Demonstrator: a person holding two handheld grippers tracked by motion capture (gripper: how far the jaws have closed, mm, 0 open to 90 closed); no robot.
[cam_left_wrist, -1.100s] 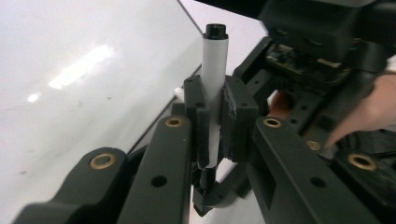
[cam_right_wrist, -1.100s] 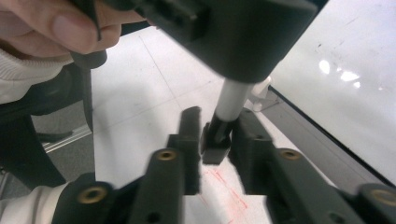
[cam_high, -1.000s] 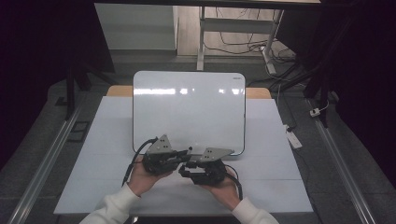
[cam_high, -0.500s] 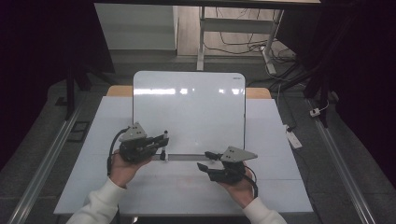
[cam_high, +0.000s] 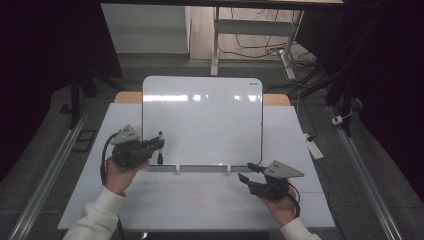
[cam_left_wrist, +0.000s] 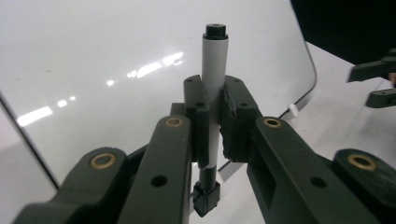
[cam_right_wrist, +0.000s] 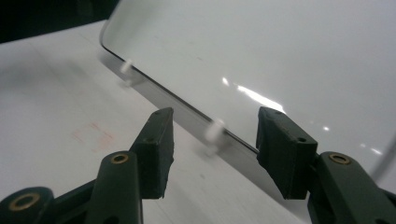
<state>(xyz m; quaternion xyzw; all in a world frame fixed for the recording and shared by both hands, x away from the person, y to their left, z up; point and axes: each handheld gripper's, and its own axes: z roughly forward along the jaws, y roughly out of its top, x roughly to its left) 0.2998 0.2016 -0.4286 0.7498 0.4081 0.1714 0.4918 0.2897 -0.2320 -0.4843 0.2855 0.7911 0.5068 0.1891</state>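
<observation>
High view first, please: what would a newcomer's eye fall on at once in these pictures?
The big glossy whiteboard, propped at the table's middle, catches the eye first. At its lower left corner, the left hand-held gripper is clamped on a white marker with black ends. The right hand-held gripper stands open with nothing between its jaws near the lower right corner.

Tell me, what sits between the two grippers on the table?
In the high view, the whiteboard's lower edge on two small white clips spans between the left gripper, holding a marker, and the right gripper.
</observation>
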